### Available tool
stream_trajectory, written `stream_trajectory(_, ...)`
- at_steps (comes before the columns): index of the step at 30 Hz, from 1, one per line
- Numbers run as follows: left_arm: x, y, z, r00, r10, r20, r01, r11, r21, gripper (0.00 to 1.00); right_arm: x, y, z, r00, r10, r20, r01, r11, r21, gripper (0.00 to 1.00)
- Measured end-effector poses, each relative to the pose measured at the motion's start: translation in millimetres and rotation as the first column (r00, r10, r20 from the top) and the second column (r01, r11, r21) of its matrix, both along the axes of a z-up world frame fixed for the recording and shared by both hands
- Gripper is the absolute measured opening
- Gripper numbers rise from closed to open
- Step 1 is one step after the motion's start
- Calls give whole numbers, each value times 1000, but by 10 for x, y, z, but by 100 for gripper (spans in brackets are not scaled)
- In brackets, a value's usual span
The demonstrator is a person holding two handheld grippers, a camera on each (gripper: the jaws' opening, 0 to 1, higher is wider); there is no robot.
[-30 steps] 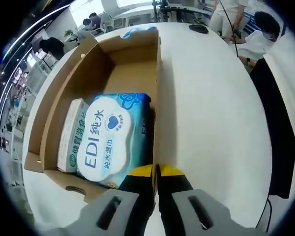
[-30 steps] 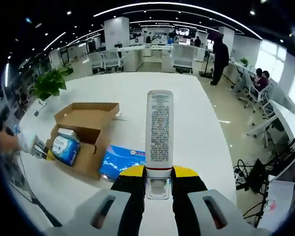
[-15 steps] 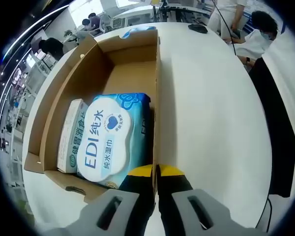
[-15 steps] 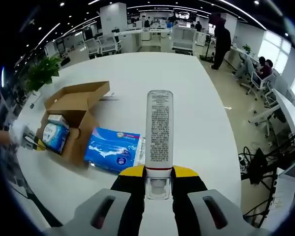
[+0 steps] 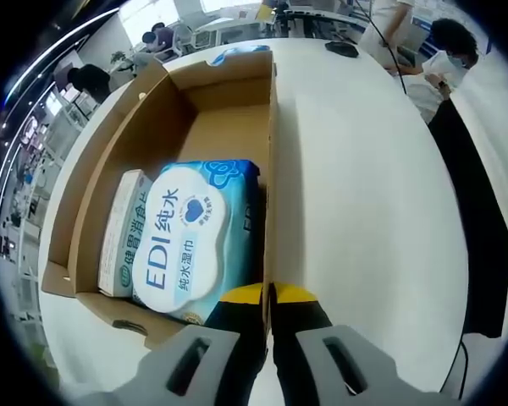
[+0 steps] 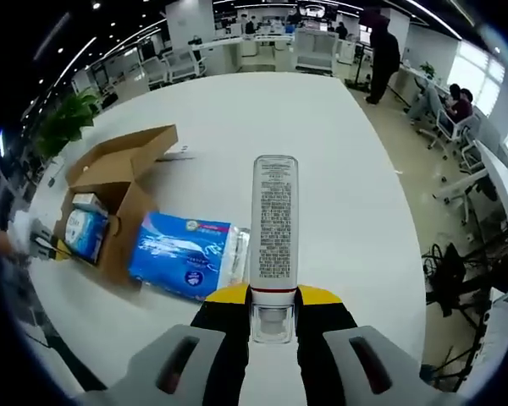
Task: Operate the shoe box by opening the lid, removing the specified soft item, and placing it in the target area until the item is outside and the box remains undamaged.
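An open brown shoe box (image 5: 152,110) lies on the white table. Inside it are a blue-and-white wet-wipes pack (image 5: 190,237) and a slim white-and-green carton (image 5: 123,233) beside it. My left gripper (image 5: 268,296) is shut on the box's near right wall. In the right gripper view, my right gripper (image 6: 273,300) is shut on a white tube (image 6: 273,220) with printed text, held cap-down above the table. The same box (image 6: 118,161) sits at the left with its lid flap raised. A blue soft pack (image 6: 182,254) lies on the table against its side.
The white table (image 6: 339,169) stretches wide to the right of the box. A person in dark clothes (image 5: 483,211) stands at the table's edge, and a small dark object (image 5: 343,49) lies at its far end. A potted plant (image 6: 63,127) stands beyond the table.
The right gripper view has come lower and closer to the table, with the tube still gripped. The left gripper view is unchanged.
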State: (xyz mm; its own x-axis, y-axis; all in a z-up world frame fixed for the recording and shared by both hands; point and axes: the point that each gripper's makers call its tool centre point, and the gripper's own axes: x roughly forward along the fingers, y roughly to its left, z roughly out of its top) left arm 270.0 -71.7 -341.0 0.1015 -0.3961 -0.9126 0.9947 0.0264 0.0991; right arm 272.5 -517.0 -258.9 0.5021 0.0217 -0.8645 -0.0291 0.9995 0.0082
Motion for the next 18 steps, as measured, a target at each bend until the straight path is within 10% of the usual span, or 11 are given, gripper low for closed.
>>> stream_trajectory(18,1,2,5,1000,-4,4,4,1000,-1,1,-11,32,-512,997,-4,-80,4,1000,10,17)
